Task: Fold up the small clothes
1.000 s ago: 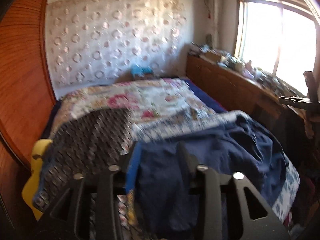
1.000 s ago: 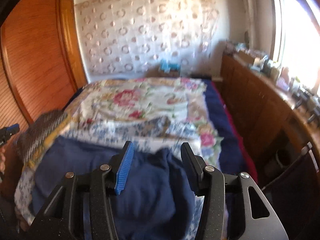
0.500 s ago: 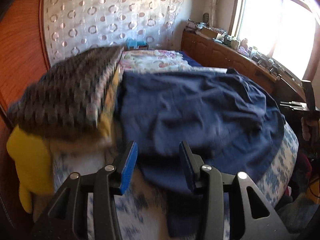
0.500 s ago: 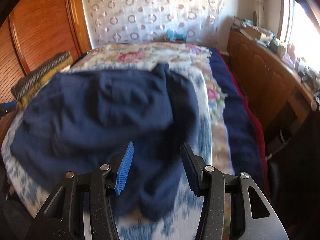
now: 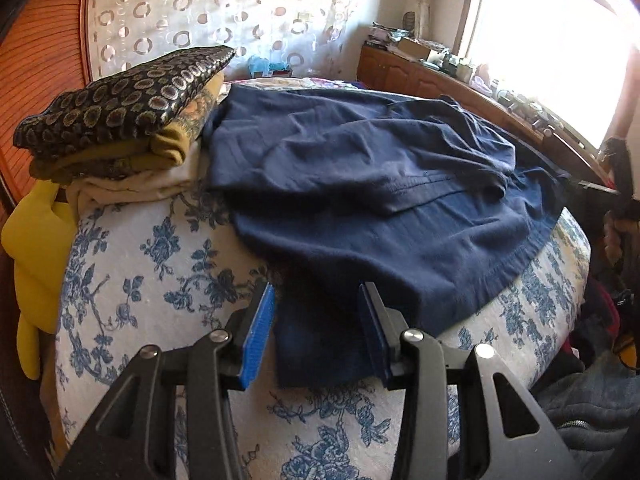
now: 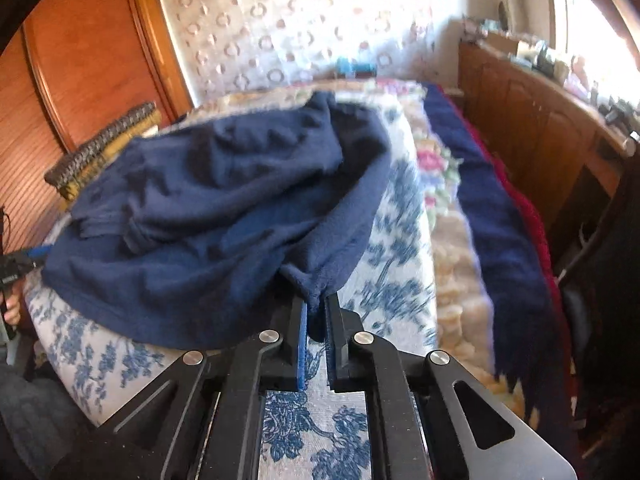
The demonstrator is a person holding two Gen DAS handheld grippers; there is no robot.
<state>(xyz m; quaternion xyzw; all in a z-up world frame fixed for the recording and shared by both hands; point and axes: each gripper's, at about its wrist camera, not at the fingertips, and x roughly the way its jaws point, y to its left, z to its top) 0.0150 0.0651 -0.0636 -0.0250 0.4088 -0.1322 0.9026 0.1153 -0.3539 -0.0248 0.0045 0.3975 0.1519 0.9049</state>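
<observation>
- Left wrist view: left gripper [image 5: 318, 320] is low over the near edge of the bed [image 5: 168, 248], jaws apart w/ a clear gap. A corner of the navy garment [image 5: 360, 184] lies btwn the blue pads, but the pads aren't pressing on it — not gripped.
- Garment is spread across the blue-flowered bedspread, rumpled, its hem curving along the right side toward the bed's edge.
- Left of it, touching or just beside its edge: a stack of folded clothes [image 5: 120, 120] — dark patterned piece on top, mustard and cream ones under. A yellow item [image 5: 36, 248] hangs off the bed's left side below the stack.
- Far end: a dotted curtain [image 5: 224, 12]; right side, a wooden cabinet [image 5: 404, 76] w/ clutter under a bright window [image 5: 552, 40].
- Right wrist view: right gripper [image 6: 316, 312] is closed tight on a pinch of the garment's near hem; fabric bunches up just ahead of the pads.
- From here the garment [image 6: 224, 208] lies heaped over the bedspread, slightly blurred. The folded stack [image 6: 100, 148] sits beyond its far left corner.
- Right of the bedspread: a pink-flowered quilt [image 6: 436, 168], then a dark blue blanket [image 6: 500, 224] running down the bed's side, w/ red at its edge.
- Far left edge: the other gripper's blue tip [image 6: 36, 254] at the garment's left edge, a hand [image 6: 12, 308] partly seen below it.
- Wooden wardrobe [image 6: 92, 52] stands back left.
</observation>
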